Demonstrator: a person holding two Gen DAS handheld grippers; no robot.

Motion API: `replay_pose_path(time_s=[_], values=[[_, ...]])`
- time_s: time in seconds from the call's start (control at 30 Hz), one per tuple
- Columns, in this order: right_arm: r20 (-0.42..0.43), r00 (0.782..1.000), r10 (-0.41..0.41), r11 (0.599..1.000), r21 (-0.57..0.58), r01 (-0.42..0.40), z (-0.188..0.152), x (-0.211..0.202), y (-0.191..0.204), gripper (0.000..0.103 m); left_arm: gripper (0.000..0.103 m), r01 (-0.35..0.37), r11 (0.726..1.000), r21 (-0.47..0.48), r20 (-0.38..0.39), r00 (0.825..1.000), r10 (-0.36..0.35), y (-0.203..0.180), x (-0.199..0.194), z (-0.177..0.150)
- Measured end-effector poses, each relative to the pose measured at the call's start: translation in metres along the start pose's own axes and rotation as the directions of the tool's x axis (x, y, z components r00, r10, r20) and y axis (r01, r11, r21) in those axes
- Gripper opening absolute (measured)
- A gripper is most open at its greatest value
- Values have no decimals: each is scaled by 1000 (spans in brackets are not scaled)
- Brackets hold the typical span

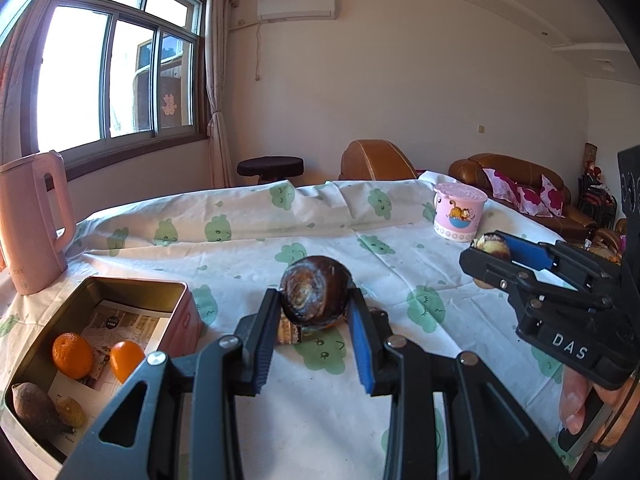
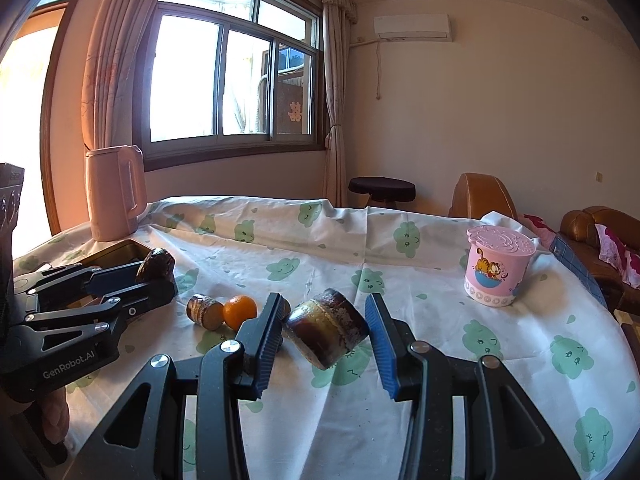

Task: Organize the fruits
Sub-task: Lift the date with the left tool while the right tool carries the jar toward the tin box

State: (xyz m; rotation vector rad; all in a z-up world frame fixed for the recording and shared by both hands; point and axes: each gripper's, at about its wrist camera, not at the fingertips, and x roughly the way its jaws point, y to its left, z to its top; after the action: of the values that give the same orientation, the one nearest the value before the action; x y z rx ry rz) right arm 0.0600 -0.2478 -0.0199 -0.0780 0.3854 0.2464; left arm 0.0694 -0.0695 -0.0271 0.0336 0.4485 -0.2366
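**Both grippers holding dark cane pieces above the table**

Your left gripper (image 1: 314, 334) is closed on a dark brown, round-ended piece of sugarcane (image 1: 316, 290), pinched between its blue-padded fingers (image 1: 362, 344) and lifted off the white tablecloth with green cloud prints (image 1: 248, 240). Its cut end, with ring markings, faces the left camera. Below and just behind that held piece, another short brown piece (image 1: 288, 334) lies on the cloth.

To the left of your left gripper, low and near, sits the open rectangular metal tin (image 1: 100, 292). Inside it are two small oranges (image 1: 72, 355), a brown pear-shaped fruit (image 1: 34, 406) and a small yellowish fruit (image 1: 71, 411), all on printed paper.

Your right gripper (image 2: 324, 334) grips a dark, banded cylinder of sugarcane (image 2: 326, 328), tilted between its pads. To its left on the cloth lie a short tan-ended cane stub (image 2: 204, 311) and a small orange (image 2: 240, 311), touching each other. Ahead and to its right stands the pink lidded cup with a cartoon cat (image 2: 498, 270). Far to the left stands a pink electric kettle (image 2: 114, 192), behind the tin.
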Motion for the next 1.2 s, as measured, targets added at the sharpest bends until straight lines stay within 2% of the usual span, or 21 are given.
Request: replay_pose_path(time_s=[0.4,0.6,1.2], values=[[39,995,94,995,-38,-93,30,-13,36,44,36,-19,999,-38,22,1000,20,30,-29,5],[40,990,132,989,-75,-129,39,-8,62,44,36,-57,997,-56,25,998,59,49,-38,2],[23,972,232,963,-148,-226,54,5,127,44,36,-144,983,-117,-20,990,143,103,-45,-10]])
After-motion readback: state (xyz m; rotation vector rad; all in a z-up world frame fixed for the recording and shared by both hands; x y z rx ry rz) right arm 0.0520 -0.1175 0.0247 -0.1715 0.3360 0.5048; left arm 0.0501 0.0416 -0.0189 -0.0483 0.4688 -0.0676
